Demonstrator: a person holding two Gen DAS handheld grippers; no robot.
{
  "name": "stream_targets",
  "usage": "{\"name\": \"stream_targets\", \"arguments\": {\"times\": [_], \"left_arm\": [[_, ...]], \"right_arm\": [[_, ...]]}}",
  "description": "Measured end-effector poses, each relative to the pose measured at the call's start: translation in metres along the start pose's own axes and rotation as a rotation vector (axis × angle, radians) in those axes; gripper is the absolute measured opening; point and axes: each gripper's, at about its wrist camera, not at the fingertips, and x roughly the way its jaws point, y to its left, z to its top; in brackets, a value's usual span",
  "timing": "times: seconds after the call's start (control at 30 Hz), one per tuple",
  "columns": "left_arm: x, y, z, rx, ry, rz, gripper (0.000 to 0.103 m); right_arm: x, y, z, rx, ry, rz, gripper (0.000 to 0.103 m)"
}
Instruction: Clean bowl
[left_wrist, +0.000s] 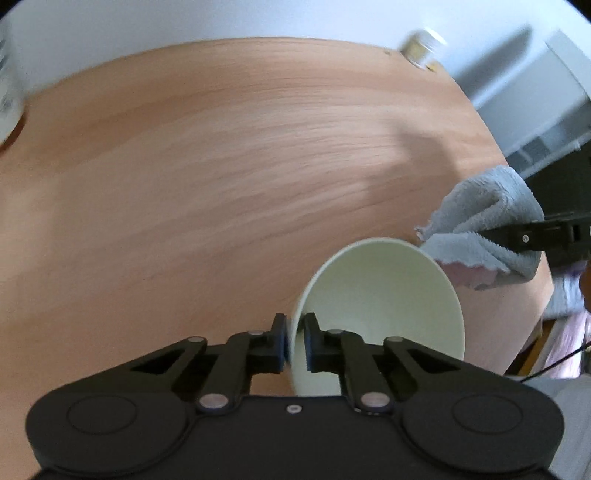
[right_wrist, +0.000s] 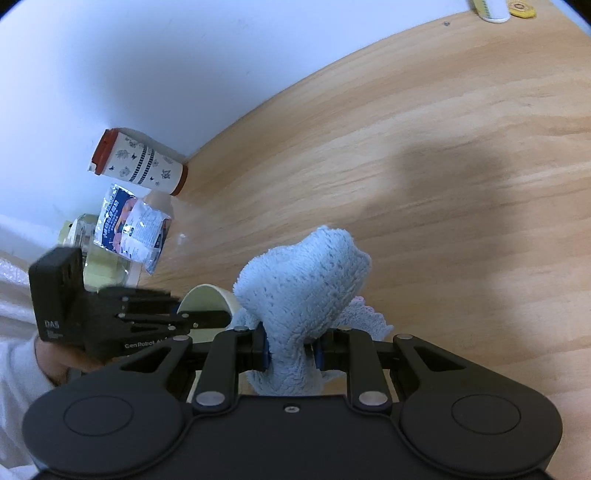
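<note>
Left gripper (left_wrist: 294, 341) pinches the rim of the pale, thin-walled paper bowl (left_wrist: 380, 295), tilted above the wooden table (left_wrist: 221, 166), probably light and easily crushed, so the rim suits best, while the right gripper (right_wrist: 291, 350) clamps a soft blue terry cloth (right_wrist: 306, 291) beside it.

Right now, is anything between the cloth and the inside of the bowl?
Nothing visible. The left gripper pinches the bowl by its rim, tilted with its opening showing. The cloth, held in the right gripper, sits just beside the far rim.
</note>
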Motion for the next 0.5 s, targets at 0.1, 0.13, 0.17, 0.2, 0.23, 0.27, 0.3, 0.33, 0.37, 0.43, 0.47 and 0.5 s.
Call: {"name": "stream_targets", "arguments": {"times": [0.1, 0.13, 0.17, 0.2, 0.23, 0.27, 0.3, 0.33, 0.37, 0.43, 0.47, 0.5], "left_arm": [[-0.005, 0.000, -0.019, -0.091, -0.023, 0.014, 0.007], [-0.006, -0.001, -0.020, -0.093, -0.023, 0.015, 0.008], [-0.007, -0.003, -0.022, -0.095, -0.020, 0.018, 0.008], [-0.008, -0.004, -0.024, -0.098, -0.017, 0.022, 0.009], [-0.010, -0.005, -0.026, -0.095, -0.011, 0.018, 0.009], [-0.009, -0.005, -0.026, -0.099, -0.012, 0.018, 0.011], [-0.009, -0.004, -0.026, -0.103, -0.013, 0.018, 0.018], [-0.010, -0.002, -0.025, -0.113, -0.013, 0.023, 0.028], [-0.011, 0.002, -0.024, -0.125, -0.013, 0.027, 0.029], [-0.010, 0.002, -0.020, -0.126, -0.014, 0.022, 0.030], [-0.010, 0.003, -0.018, -0.122, -0.013, 0.013, 0.031], [-0.010, 0.004, -0.016, -0.118, -0.012, 0.005, 0.033]], "right_arm": [[0.006, 0.005, 0.007, -0.031, 0.018, 0.005, 0.025], [0.008, 0.007, 0.009, -0.038, 0.023, 0.008, 0.025], [0.010, 0.008, 0.010, -0.046, 0.029, 0.011, 0.025], [0.012, 0.010, 0.011, -0.053, 0.035, 0.015, 0.025], [0.014, 0.011, 0.012, -0.061, 0.041, 0.019, 0.025], [0.015, 0.012, 0.013, -0.066, 0.045, 0.021, 0.025], [0.016, 0.013, 0.013, -0.073, 0.048, 0.020, 0.025], [0.017, 0.015, 0.014, -0.080, 0.053, 0.019, 0.025], [0.018, 0.016, 0.014, -0.084, 0.055, 0.019, 0.025], [0.019, 0.017, 0.014, -0.084, 0.056, 0.018, 0.025], [0.019, 0.017, 0.014, -0.083, 0.057, 0.018, 0.025], [0.019, 0.017, 0.014, -0.082, 0.057, 0.017, 0.025]]}}
